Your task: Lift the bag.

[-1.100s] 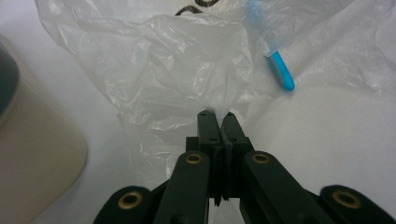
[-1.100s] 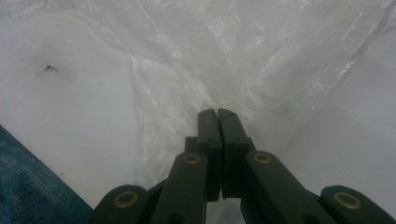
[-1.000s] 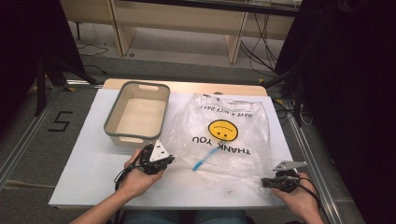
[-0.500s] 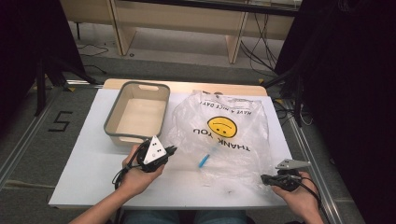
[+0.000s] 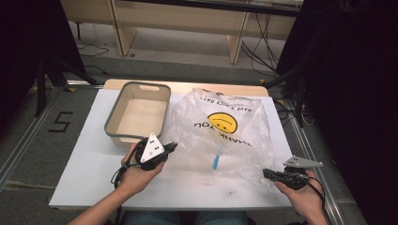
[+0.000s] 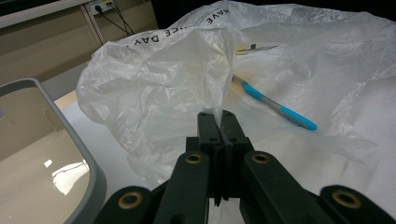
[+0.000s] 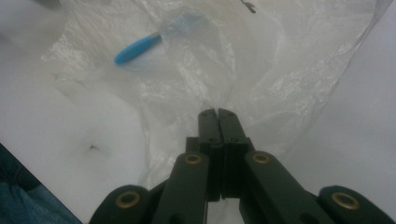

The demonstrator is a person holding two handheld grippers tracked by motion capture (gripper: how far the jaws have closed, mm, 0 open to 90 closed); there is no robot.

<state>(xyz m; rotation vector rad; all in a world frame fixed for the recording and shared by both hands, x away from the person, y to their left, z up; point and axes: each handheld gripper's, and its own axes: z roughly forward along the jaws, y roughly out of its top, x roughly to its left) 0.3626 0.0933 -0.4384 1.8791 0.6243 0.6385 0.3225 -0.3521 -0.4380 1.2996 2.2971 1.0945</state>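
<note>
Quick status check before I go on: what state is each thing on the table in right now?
Plastic bag: lying crumpled on the table, pinched at two edges.
Left gripper: shut on the bag's film, lifting it.
Right gripper: shut on the bag's near edge.
Blue-handled toothbrush: lying flat inside the bag.
Grey bin: upright, empty.

Bag edge lifted on the left

Left gripper (image 5: 170, 148) raised toward 12 o'clock since a second ago, drawing plastic bag (image 5: 225, 136) up; blue toothbrush (image 5: 216, 162) shifted toward 3 o'clock.

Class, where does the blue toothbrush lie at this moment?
In the high view the blue toothbrush lies inside the clear plastic bag on the white table, below the smiley print, between the left gripper and the right gripper.
</note>
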